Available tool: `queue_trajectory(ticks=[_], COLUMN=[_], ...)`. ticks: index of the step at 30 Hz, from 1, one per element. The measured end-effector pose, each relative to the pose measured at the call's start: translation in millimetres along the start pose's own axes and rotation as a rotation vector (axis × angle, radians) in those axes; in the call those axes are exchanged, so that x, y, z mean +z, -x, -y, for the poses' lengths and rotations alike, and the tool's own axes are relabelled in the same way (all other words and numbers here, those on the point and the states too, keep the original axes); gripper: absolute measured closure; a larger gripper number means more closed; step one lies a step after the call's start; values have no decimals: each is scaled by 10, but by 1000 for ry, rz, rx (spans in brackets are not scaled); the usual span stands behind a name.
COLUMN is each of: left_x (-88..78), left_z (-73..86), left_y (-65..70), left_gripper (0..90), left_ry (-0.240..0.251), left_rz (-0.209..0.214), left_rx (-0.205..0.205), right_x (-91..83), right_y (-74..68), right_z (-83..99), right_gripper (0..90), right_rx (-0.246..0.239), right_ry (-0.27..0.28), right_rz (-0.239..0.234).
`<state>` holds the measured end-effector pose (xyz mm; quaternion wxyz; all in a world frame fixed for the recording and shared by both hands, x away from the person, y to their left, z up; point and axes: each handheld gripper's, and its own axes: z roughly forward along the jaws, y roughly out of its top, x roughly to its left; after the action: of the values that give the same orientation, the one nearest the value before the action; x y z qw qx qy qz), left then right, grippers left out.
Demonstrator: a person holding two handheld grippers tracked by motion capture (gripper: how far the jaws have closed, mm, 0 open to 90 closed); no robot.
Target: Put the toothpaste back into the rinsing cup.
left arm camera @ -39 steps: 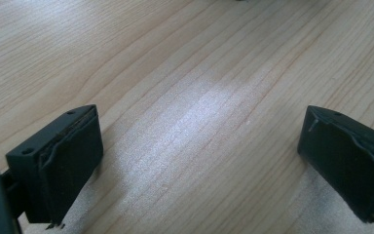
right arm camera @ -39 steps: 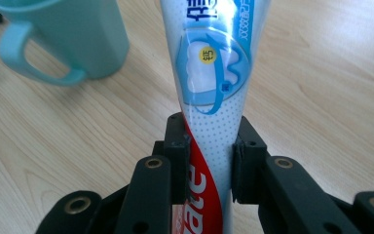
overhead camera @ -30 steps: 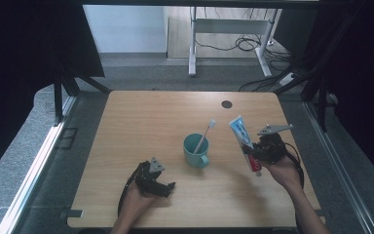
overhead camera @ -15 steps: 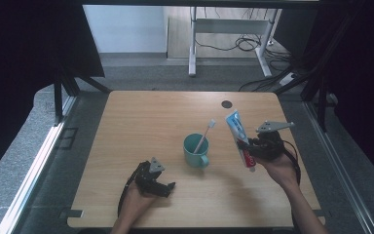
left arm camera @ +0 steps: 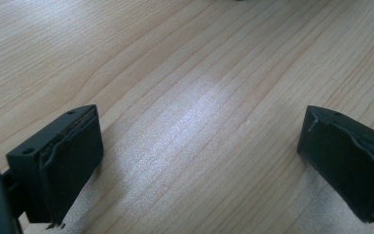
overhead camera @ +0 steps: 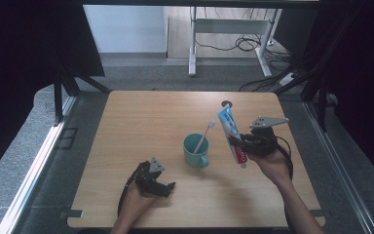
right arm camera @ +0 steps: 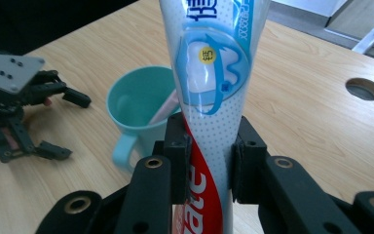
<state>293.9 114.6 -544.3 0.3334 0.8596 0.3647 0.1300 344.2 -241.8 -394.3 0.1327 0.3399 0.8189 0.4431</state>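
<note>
My right gripper (overhead camera: 242,145) (right arm camera: 209,163) is shut on a toothpaste tube (overhead camera: 232,133) (right arm camera: 211,83), white and blue with a red base. It holds the tube near its lower part, above the table and just right of a teal mug (overhead camera: 195,150) (right arm camera: 141,112). A toothbrush (overhead camera: 204,137) stands in the mug, leaning right. My left gripper (overhead camera: 164,187) rests on the table near the front edge, left of the mug. Its jaws stand wide open over bare wood (left arm camera: 195,131), with nothing between them.
The wooden table (overhead camera: 141,122) has a round cable hole (overhead camera: 226,104) (right arm camera: 364,88) at its far right. Beyond the far edge stand a desk frame (overhead camera: 233,29) and cables on the floor. Dark curtains flank both sides.
My right gripper has lifted the toothpaste tube upward and a little left, toward the mug. The left gripper has stayed in place.
</note>
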Motion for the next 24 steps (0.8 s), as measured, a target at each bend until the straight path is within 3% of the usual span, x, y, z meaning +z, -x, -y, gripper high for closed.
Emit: queue_trajectory(ticks=[24], left_x=[0], left_z=[0], left_y=[0], left_gripper=[27], left_ry=[1], left_rz=[1], left_rx=[0], right_x=[254], right_y=[-174], right_z=[-307], right_gripper=[728], right_rx=[-21], right_ry=[40], right_rz=[-53])
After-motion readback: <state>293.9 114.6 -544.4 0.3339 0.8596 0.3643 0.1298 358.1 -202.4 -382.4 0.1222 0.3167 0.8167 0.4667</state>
